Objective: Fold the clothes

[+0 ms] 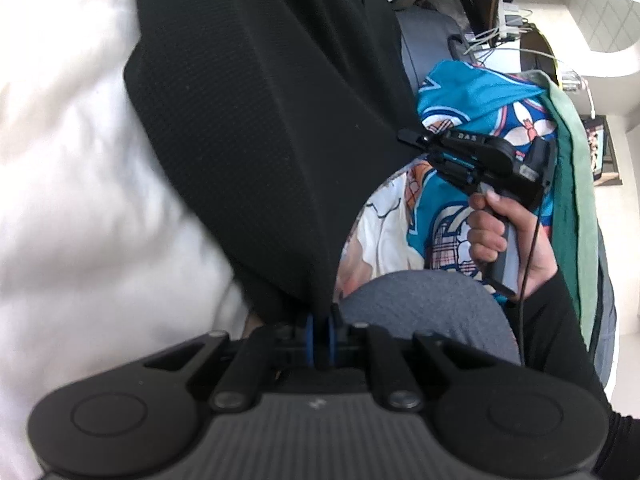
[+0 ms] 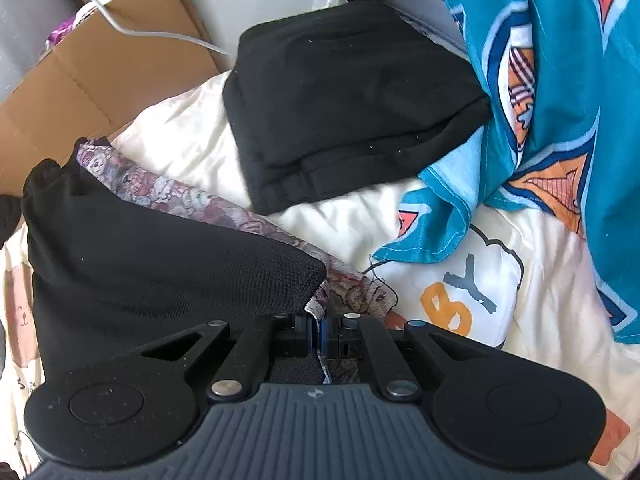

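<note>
A black mesh garment (image 1: 256,120) hangs stretched between both grippers above the bed. My left gripper (image 1: 320,322) is shut on its lower edge, the blue pads pressed together on the cloth. The right gripper (image 1: 406,135), held by a hand (image 1: 486,232), pinches another edge of it further off. In the right wrist view the right gripper (image 2: 319,320) is shut on the black mesh garment (image 2: 160,272), whose purple patterned inner side (image 2: 180,196) shows. A folded black garment (image 2: 352,108) lies flat on the bed beyond.
White bedding (image 2: 328,216) with cartoon print covers the bed. A teal patterned cloth (image 2: 560,100) hangs at the right. Cardboard (image 2: 100,72) and a white cable (image 2: 132,30) sit at the back left. A grey-clad knee (image 1: 424,304) and green fabric (image 1: 576,200) are near.
</note>
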Motion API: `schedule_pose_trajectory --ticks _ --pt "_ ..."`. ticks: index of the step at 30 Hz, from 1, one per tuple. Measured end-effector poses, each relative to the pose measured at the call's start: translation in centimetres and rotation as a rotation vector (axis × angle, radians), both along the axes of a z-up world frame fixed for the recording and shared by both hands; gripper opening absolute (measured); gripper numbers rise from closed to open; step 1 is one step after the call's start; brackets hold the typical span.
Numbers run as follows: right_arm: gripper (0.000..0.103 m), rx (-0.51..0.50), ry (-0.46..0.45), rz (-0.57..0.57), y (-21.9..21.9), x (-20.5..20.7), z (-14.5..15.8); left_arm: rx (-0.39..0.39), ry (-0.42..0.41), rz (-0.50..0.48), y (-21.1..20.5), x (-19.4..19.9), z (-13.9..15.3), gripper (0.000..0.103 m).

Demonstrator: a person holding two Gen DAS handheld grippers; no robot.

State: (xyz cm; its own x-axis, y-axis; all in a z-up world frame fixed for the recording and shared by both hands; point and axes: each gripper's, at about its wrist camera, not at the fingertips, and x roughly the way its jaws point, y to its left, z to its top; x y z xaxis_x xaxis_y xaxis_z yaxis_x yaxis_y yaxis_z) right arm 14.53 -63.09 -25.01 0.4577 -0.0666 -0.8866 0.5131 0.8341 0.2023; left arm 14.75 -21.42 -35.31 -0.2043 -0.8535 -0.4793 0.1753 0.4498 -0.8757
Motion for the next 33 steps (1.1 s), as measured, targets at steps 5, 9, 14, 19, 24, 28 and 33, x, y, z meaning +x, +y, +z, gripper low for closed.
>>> schedule_pose_trajectory --ticks 5,9,14,19,24,28,33 --pt "0.003 0.065 0.008 -0.059 -1.6 -0.5 -1.6 0.053 -0.009 -0.012 0.1 -0.3 -0.8 0.007" --pt "0.007 0.101 -0.006 -0.092 -2.5 -1.3 -2.0 0.079 -0.017 -0.016 0.3 -0.3 -1.1 0.007" --pt "0.003 0.129 -0.023 -0.113 -3.5 -2.0 -2.3 0.089 -0.025 -0.026 0.2 -0.2 -1.1 0.007" --pt "0.001 0.075 -0.063 -0.106 -3.0 -1.8 -1.3 0.084 -0.031 -0.029 -0.3 -0.2 -1.2 0.007" --pt "0.002 0.061 -0.053 -0.108 -3.3 -1.5 -1.7 0.086 -0.043 -0.030 -0.5 -0.5 -1.5 0.007" --pt "0.007 0.105 -0.027 -0.162 -4.2 -1.7 -2.8 0.089 -0.028 -0.028 -0.4 -0.4 -1.8 0.008" --pt "0.037 0.120 -0.034 -0.157 -3.2 -2.4 -1.9 0.108 -0.009 -0.053 -0.6 0.3 -1.5 0.013"
